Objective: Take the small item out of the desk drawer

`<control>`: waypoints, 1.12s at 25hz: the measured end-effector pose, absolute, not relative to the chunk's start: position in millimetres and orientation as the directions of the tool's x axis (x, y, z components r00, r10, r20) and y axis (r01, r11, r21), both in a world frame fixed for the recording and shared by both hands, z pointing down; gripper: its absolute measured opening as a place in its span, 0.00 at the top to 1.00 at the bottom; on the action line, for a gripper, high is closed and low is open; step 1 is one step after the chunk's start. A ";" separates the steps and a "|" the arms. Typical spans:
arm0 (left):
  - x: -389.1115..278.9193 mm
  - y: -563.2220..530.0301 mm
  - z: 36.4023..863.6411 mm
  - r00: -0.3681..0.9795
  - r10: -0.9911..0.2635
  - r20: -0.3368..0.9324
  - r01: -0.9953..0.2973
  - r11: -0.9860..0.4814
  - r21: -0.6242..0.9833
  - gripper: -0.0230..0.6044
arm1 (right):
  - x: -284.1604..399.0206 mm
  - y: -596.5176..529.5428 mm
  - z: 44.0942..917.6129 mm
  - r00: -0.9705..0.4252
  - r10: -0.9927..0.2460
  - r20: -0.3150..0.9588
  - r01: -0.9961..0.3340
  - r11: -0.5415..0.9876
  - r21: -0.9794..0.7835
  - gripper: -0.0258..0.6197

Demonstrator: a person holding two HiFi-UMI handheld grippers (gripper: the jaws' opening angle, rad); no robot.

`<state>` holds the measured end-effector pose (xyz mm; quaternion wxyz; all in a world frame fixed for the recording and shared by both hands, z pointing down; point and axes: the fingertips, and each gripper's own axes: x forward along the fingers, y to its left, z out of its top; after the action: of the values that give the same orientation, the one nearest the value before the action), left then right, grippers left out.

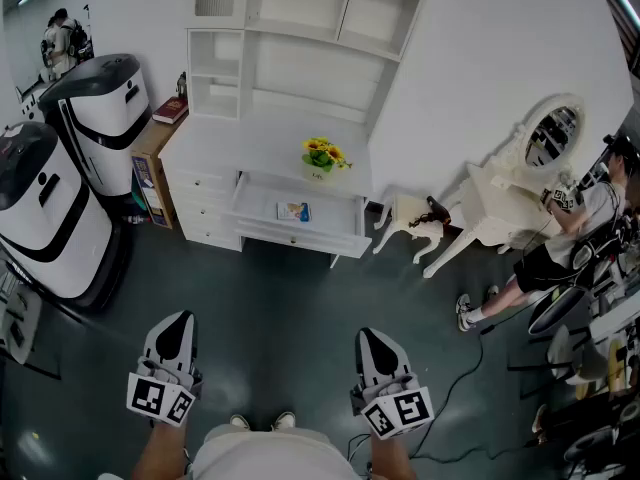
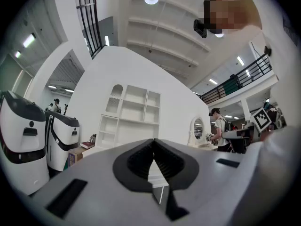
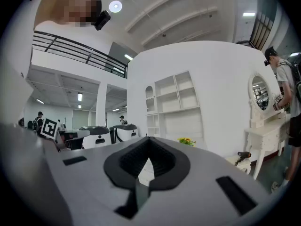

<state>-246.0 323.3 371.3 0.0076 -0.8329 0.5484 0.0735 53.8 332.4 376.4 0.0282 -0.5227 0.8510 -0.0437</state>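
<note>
We held both tongs low in front of the white desk (image 1: 270, 138), well apart from it, with dark floor (image 1: 300, 308) between. The left gripper (image 1: 177, 324) had its jaws fully closed, tip against tip, and nothing was caught between them. The right gripper (image 1: 372, 340) stood the same way: jaws together and empty. Both pointed toward the desk, the left one facing its left half and the right one facing its right end.

The desk's wide drawer (image 1: 300, 238) was pulled out toward us. The small item (image 1: 293, 211), a flat, light-coloured packet, lay on the drawer's bottom near the middle, touched by neither gripper. On the desk top, just behind the drawer's right part, stood a bunch of yellow flowers (image 1: 322, 156). A red book (image 1: 171, 110) lay at the desk's left end, and a white shelf unit (image 1: 300, 28) rose from the back of the desk. Right of the desk, a person (image 1: 570, 238) stood at a white dressing table (image 1: 500, 193).
</note>
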 end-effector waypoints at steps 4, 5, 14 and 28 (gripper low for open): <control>-243.2 320.6 369.2 0.385 -0.913 -0.136 -0.917 -0.395 0.061 0.94 | 57.3 326.8 377.1 -0.457 -0.889 -0.003 -0.884 0.455 -0.104 0.94; -244.0 319.8 369.3 0.382 -0.914 -0.135 -0.918 -0.393 0.060 0.94 | 56.6 325.2 377.2 -0.460 -0.888 -0.004 -0.883 0.458 -0.105 0.94; -247.4 317.5 367.8 0.375 -0.917 -0.137 -0.920 -0.386 0.065 0.94 | 49.4 318.2 375.5 -0.527 -0.849 -0.045 -0.831 0.525 -0.185 0.94; -247.3 311.2 358.3 0.293 -0.942 -0.162 -0.954 -0.300 0.021 0.38 | 77.2 319.6 381.1 -0.534 -0.843 -0.067 -0.816 0.535 -0.220 0.94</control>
<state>-247.3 311.2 358.3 0.0394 -0.8032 0.5901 0.0716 77.2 319.6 381.1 0.0824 -0.4756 0.8721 -0.0810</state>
